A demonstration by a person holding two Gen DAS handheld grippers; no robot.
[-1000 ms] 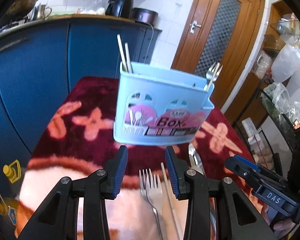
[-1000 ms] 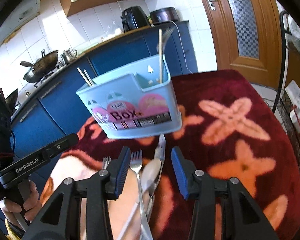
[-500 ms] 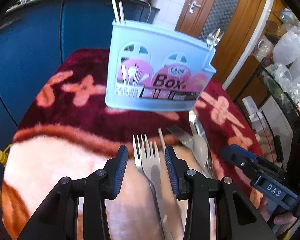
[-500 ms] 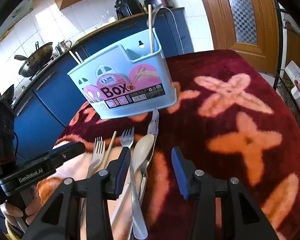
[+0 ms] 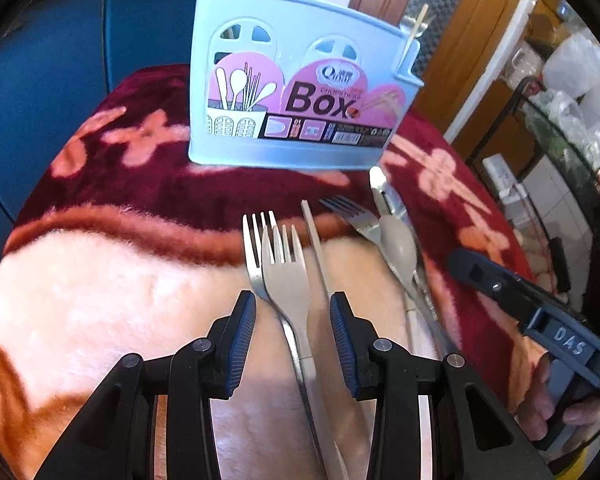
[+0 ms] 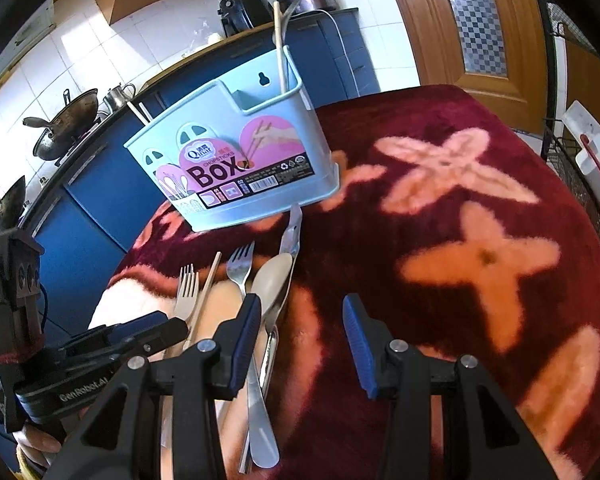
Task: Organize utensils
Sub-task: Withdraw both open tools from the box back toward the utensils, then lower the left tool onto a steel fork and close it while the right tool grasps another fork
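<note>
Cutlery lies loose on the blanket (image 5: 100, 300) in front of me: two overlapping forks (image 5: 278, 264), a pale chopstick (image 5: 316, 248) just beside them, then a third fork (image 5: 350, 216), a beige spoon (image 5: 398, 242) and a knife (image 5: 380, 192) bunched together further to the right. Behind them stands the light-blue utensil box (image 5: 292, 92) with its pink "Box" label, upright on the dark red part of the blanket, with chopsticks poking up at its left end and a chopstick and a metal handle at its right end. My left gripper (image 5: 293, 316) hangs over the necks of the two overlapping forks, jaws parted with nothing gripped. My right gripper (image 6: 300, 332) hovers with its left finger (image 6: 247, 320) above the spoon and fork handles, jaws likewise apart and empty. Blue kitchen cabinets (image 6: 84, 208) and a wooden door (image 6: 472, 28) stand beyond the table.
</note>
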